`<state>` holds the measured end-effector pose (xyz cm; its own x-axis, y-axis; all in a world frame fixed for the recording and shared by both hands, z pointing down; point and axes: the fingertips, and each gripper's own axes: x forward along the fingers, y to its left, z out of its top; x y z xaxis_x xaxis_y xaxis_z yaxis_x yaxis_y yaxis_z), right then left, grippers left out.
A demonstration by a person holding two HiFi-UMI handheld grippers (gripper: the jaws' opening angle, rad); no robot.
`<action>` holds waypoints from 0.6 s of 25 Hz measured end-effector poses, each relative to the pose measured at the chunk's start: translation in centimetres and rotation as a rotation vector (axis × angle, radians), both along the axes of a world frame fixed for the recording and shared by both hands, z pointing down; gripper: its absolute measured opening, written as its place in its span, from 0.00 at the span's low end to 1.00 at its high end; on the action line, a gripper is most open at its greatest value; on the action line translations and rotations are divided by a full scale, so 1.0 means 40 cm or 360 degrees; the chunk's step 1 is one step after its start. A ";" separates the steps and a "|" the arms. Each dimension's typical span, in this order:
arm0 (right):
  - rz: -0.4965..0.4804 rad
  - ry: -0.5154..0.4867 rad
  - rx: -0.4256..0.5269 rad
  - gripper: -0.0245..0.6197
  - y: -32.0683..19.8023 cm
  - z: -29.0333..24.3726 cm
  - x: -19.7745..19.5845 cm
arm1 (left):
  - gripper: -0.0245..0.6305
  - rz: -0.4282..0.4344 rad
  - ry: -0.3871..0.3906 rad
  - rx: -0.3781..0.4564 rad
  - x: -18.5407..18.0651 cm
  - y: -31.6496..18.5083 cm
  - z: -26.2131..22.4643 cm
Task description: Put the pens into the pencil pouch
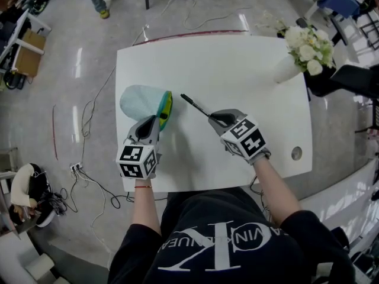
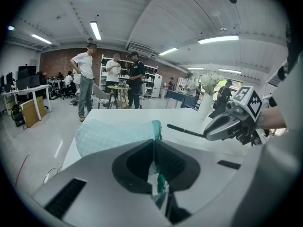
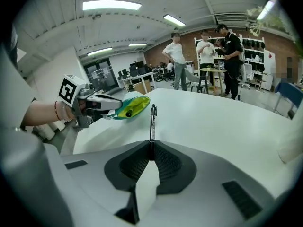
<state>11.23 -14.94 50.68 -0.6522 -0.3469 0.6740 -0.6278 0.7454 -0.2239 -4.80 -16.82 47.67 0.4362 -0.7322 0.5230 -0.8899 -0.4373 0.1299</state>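
Black pen (image 1: 195,106) is clamped by its rear end in the right gripper (image 1: 214,119) jaws and sticks straight out ahead of them, apparently lifted off the counter (image 1: 237,64). Its long axis runs up-left in the head view, tip near the pouch mouth but not touching it. Teal pencil pouch (image 1: 139,101) lies on the counter's left side, just left of the pen tip. Left gripper (image 1: 156,120) jaws are pinched on the pouch rim, holding the yellow-green-lined mouth open toward the right. A dark pen end seems to sit inside already. Judgement: the right hand is the nearer one. It should swing the tip left, line the pen's axis up with the opening and slide it in.
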 end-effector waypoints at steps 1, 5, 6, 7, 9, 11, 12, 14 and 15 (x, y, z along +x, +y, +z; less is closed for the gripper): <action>-0.0019 -0.0007 -0.0003 0.11 0.006 -0.002 -0.015 | 0.06 0.0002 0.0003 0.0000 -0.002 -0.001 0.001; -0.0092 -0.0018 -0.0019 0.11 0.029 0.000 -0.067 | 0.06 0.0004 0.0024 -0.0006 -0.011 -0.004 0.007; -0.0112 -0.0013 -0.0023 0.11 0.035 0.001 -0.078 | 0.06 0.0006 0.0031 -0.0007 -0.013 -0.005 0.008; -0.0133 -0.0005 -0.0026 0.11 0.040 0.003 -0.089 | 0.06 0.0010 0.0035 -0.0006 -0.015 -0.005 0.009; -0.0171 0.0010 -0.0027 0.11 0.048 0.006 -0.109 | 0.06 0.0023 0.0041 -0.0005 -0.018 -0.006 0.009; -0.0198 0.0024 -0.0028 0.11 0.054 0.007 -0.129 | 0.06 0.0042 0.0048 -0.0005 -0.019 -0.004 0.008; -0.0208 0.0029 -0.0030 0.11 0.055 0.007 -0.138 | 0.06 0.0052 0.0053 -0.0004 -0.019 -0.003 0.006; -0.0221 0.0040 -0.0032 0.11 0.055 0.008 -0.156 | 0.06 0.0075 0.0063 -0.0002 -0.018 0.000 0.005; -0.0226 0.0046 -0.0032 0.11 0.053 0.009 -0.165 | 0.06 0.0087 0.0069 -0.0001 -0.017 0.002 0.005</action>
<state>4.62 -12.84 51.06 -0.6738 -0.2390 0.6992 -0.5229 0.8228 -0.2227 -5.48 -16.75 47.86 0.4979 -0.7062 0.5033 -0.8581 -0.4852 0.1680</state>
